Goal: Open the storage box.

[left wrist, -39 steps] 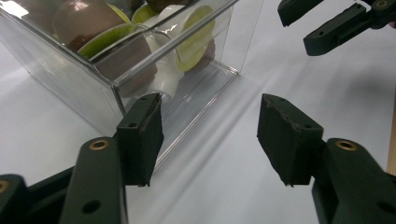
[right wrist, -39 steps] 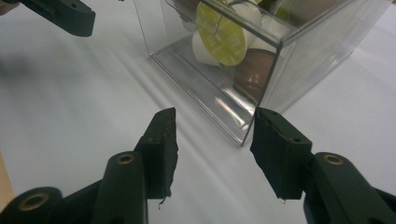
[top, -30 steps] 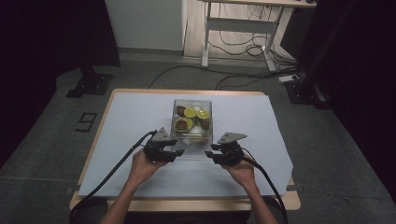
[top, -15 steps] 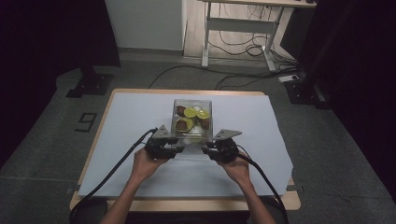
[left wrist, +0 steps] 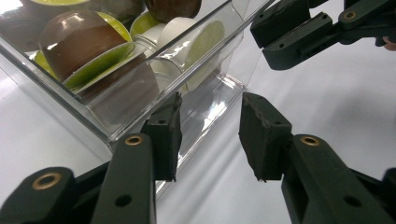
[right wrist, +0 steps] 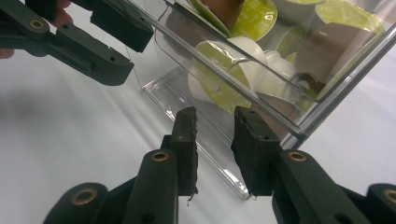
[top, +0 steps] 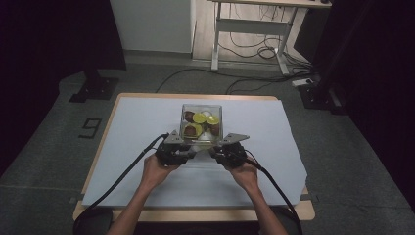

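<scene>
A clear plastic box on the white table cover holds several coffee capsules, brown, white and green-lidded. My left gripper and right gripper meet at its near side. In the left gripper view the jaws have just been closing astride the box's clear lower front edge, with a gap still at the pads. In the right gripper view the jaws have also just been closing, and the box's clear base lip lies between them, untouched. Each view shows the other gripper nearby.
The table cover has bare room left, right and in front of the box. Black cables trail from both grippers toward the near table edge. A desk frame and floor cables stand beyond the table.
Both hands have drawn inward toward each other, bringing the grippers up to the box's near side. Both sets of jaws look narrower.
</scene>
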{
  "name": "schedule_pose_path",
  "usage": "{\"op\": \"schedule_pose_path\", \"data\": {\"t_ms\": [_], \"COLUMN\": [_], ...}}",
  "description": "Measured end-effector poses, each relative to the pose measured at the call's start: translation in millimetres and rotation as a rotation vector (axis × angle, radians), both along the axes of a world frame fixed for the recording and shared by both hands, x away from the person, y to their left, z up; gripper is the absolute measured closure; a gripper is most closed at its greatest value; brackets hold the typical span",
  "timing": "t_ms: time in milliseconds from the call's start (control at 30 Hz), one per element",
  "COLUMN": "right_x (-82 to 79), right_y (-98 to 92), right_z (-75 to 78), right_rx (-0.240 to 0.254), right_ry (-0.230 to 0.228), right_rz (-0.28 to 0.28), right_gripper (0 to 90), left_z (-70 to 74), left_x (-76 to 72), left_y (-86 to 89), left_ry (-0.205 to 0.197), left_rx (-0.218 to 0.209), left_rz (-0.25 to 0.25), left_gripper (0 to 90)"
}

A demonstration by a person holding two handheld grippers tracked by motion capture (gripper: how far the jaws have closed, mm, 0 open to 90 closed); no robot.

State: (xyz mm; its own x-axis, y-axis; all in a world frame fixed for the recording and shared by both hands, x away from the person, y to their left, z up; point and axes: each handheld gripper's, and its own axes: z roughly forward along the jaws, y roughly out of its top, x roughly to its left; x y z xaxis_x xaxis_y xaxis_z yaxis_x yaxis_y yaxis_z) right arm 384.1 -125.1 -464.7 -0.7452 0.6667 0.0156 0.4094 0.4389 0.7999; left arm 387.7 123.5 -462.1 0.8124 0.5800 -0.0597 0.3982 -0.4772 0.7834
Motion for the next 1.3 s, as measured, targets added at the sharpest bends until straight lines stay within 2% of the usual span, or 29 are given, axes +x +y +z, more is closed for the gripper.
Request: {"op": "schedule_pose_path", "data": {"t_ms": [467, 700, 1133, 1300], "right_x": [4.9, 6.6, 8.5, 8.1], "right_y": [8.4, 11.7, 11.5, 11.7], "right_z": [-0.7, -3.2, -4.3, -4.6], "right_rx": [0.013, 0.029, 0.037, 0.029], "right_ry": [-0.007, -0.011, -0.013, -0.028], "right_rz": [0.002, -0.007, -0.005, 0.005], "right_gripper": [75.1, 78.6, 81.9, 82.2], "left_z": [-2.3, -4.4, -5.4, -6.0], "left_x": [3.5, 5.8, 6.7, 6.3], "left_y": [-2.2, -2.9, -3.3, -3.8], "left_ry": [-0.002, 0.004, -0.007, -0.014], "left_rx": [-0.012, -0.036, -0.037, -0.036], "left_rz": [0.012, 0.013, 0.025, 0.028], "left_gripper": [67.6, 70.4, 75.2, 76.4]}}
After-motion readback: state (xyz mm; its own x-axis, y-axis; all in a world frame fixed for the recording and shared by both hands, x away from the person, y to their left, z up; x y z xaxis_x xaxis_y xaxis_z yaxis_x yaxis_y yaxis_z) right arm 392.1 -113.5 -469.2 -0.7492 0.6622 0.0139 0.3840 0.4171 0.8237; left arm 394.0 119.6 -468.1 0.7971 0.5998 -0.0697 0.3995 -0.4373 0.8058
